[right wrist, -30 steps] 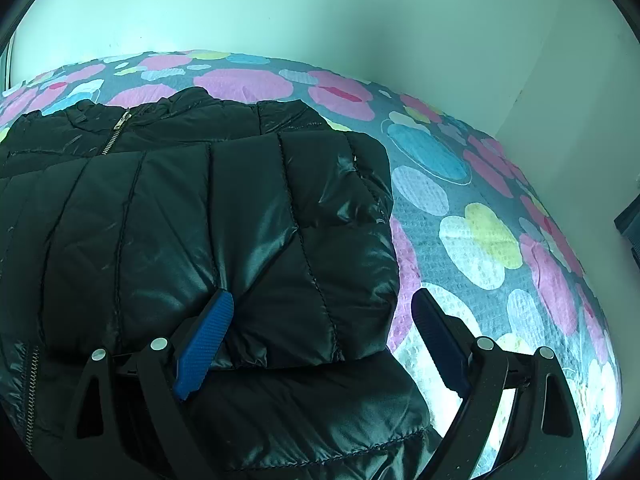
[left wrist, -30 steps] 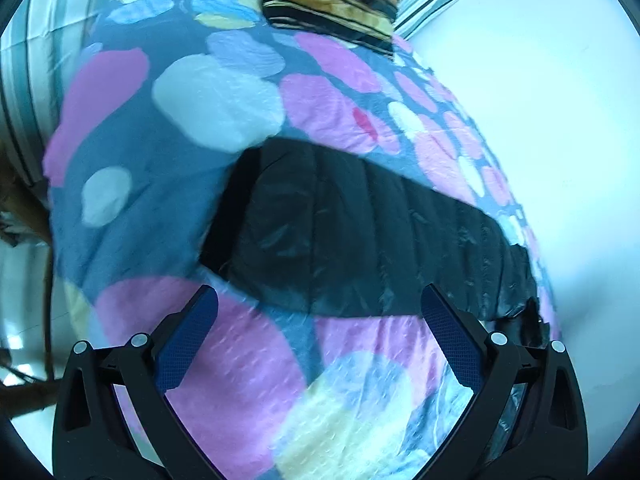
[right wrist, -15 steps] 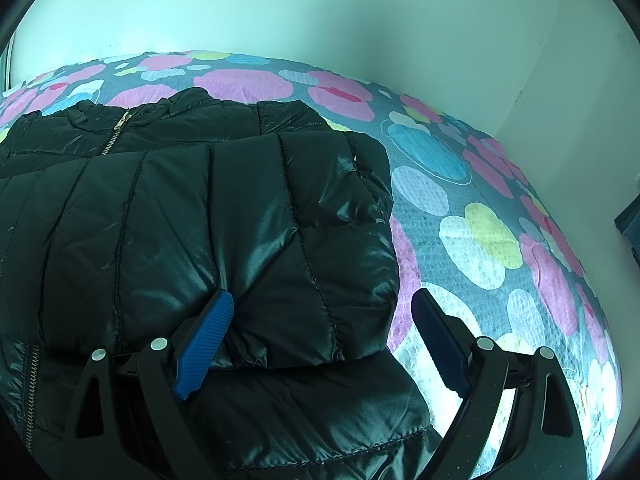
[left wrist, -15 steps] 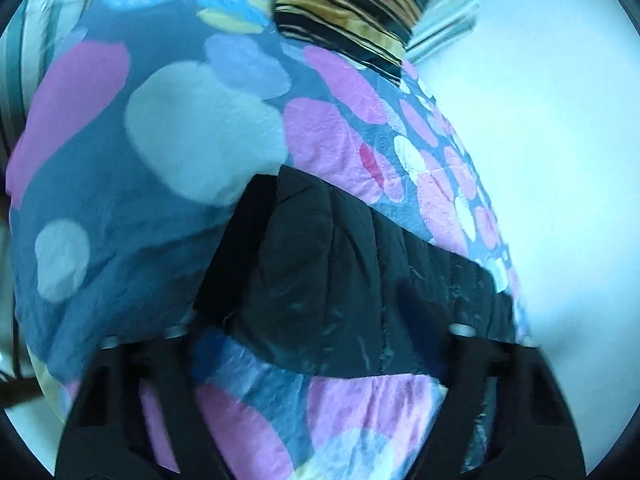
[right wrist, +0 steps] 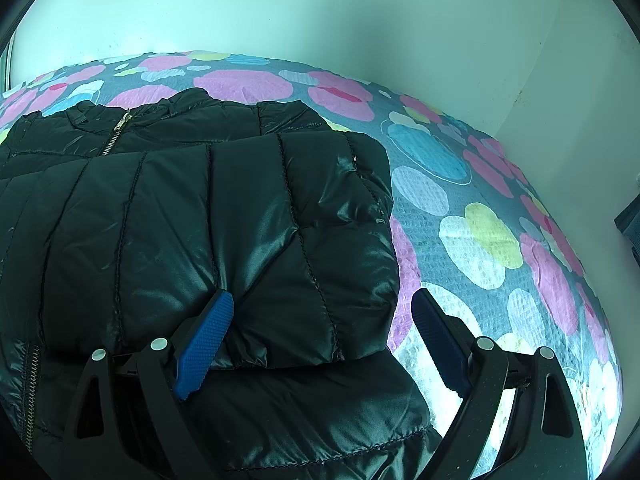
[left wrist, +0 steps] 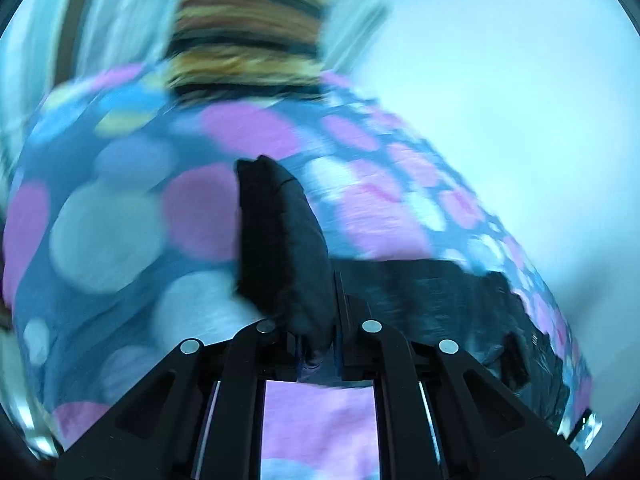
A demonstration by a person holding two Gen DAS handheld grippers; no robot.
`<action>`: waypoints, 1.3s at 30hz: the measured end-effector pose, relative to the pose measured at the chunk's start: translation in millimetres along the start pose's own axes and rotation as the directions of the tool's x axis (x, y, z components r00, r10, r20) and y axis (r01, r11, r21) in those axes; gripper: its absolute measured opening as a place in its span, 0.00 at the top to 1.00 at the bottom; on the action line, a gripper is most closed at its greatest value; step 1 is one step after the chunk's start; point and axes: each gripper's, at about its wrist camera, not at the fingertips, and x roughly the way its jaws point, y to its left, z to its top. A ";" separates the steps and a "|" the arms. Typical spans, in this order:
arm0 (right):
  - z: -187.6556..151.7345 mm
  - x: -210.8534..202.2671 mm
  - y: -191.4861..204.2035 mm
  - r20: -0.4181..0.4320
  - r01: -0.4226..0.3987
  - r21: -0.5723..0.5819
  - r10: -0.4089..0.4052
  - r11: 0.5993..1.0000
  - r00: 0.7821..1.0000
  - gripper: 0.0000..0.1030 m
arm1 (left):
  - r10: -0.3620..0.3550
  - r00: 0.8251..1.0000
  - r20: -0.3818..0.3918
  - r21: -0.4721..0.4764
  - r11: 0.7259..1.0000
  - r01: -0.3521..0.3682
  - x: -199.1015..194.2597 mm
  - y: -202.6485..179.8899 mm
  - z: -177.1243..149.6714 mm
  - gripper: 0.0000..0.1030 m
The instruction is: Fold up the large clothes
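Left gripper (left wrist: 320, 344): jaws closed tight, pinching a raised fold of the black puffer jacket (left wrist: 280, 248).
Right gripper (right wrist: 320, 336): jaws wide apart, empty, jacket's folded sleeve between them.
Jacket: on dotted bedspread (right wrist: 480, 200).

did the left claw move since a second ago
Yes. The left claw, now shut on the black sleeve, has swung up toward the striped pillow, which fills more of its view above the spotted bedspread.
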 end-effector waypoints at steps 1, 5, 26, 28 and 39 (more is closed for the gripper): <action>-0.1 -0.1 0.0 0.000 -0.001 0.000 0.001 1.000 1.000 0.14 | -0.020 1.000 0.011 0.050 0.999 0.019 -3.1 -21.4 1.5 0.91; -0.2 -0.1 0.1 0.000 -0.001 0.002 0.001 1.000 1.000 0.14 | -0.111 0.994 0.014 0.186 0.977 0.106 0.0 -96.7 3.5 0.91; -1.5 3.8 -9.3 -0.009 -0.058 0.044 0.058 0.997 0.998 0.14 | -0.247 0.916 -0.315 0.571 0.722 0.391 71.4 -381.9 -155.8 0.91; -1.4 4.6 -10.6 -0.011 -0.064 0.047 0.064 0.997 0.998 0.14 | -0.222 0.913 -0.342 0.585 0.710 0.392 81.5 -389.4 -174.6 0.91; -2.1 6.8 -13.3 -0.014 -0.082 0.059 0.083 0.995 0.996 0.14 | -0.151 0.907 -0.393 0.618 0.686 0.383 107.3 -395.1 -217.9 0.90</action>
